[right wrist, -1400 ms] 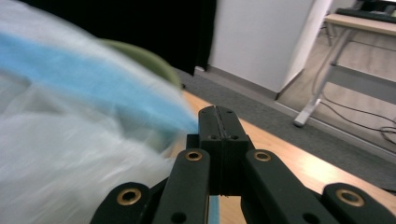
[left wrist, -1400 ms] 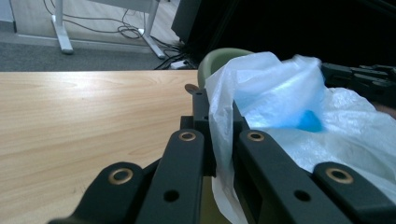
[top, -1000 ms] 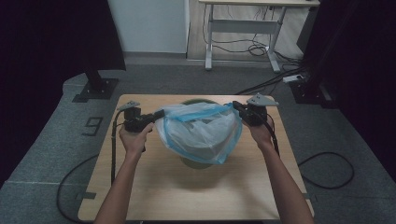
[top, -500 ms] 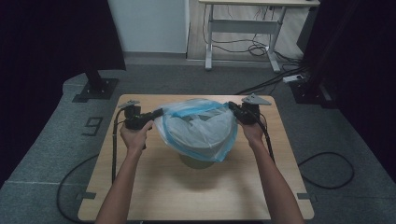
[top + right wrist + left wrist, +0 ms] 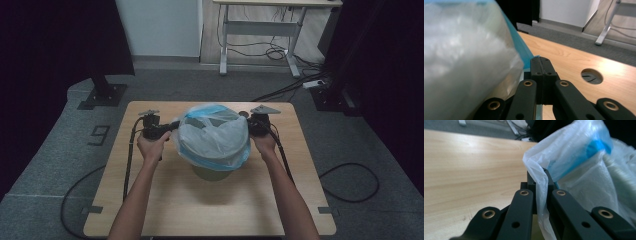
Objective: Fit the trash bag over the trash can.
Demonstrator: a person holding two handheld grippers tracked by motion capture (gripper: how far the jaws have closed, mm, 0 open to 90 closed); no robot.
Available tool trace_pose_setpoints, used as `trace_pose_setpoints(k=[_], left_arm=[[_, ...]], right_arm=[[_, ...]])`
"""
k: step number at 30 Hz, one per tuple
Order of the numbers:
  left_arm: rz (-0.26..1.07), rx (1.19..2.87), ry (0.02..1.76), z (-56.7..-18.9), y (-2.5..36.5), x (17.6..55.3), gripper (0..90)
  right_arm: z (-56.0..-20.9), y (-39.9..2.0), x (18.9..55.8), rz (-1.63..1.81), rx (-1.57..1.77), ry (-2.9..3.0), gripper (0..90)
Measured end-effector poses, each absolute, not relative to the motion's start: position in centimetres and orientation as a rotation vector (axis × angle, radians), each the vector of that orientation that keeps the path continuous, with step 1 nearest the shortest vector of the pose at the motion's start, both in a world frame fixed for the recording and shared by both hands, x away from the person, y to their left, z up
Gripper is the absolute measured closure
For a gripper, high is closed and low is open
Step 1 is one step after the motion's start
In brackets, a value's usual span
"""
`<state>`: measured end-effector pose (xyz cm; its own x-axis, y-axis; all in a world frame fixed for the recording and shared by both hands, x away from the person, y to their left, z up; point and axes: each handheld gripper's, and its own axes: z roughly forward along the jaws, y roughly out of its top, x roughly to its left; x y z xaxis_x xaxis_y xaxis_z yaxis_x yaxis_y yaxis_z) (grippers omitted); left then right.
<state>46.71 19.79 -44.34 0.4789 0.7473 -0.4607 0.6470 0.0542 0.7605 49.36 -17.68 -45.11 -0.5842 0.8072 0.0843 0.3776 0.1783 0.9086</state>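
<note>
A translucent white plastic bag with a blue band sits at the centre of the high view, stretched between the two hands and draped over an olive-green bin that stands on the wooden counter. Only the bin's lower part shows beneath the bag's hem.

The left hand-held gripper, just left of the bag in that view, has its jaws pressed together on the bag's edge; in the left gripper view a fold of the white film runs up between the black jaws. The right hand-held gripper, just right of the bag, is likewise pinched on the bag; in the right gripper view its jaws meet with a sliver of blue film at the tips, and a round hole in the counter lies to the right.
</note>
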Motion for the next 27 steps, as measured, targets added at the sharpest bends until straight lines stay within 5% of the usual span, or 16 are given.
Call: trace_pose_setpoints(k=[21, 23, 27], left_arm=[[0.073, 1.697, 1.224, -45.5, 19.6, 46.1, 89.3], [0.085, 1.698, 1.205, -45.3, 19.7, 45.9, 89.3], [0.102, 1.700, 1.182, -44.9, 19.9, 45.4, 89.1]], right_arm=[[-47.2, -19.1, 48.8, 1.362, 1.220, 2.070, 88.5], [-46.5, -19.5, 48.4, 1.382, 1.223, 2.019, 76.6], [-45.6, -20.7, 46.7, 1.435, 1.226, 1.927, 67.8]])
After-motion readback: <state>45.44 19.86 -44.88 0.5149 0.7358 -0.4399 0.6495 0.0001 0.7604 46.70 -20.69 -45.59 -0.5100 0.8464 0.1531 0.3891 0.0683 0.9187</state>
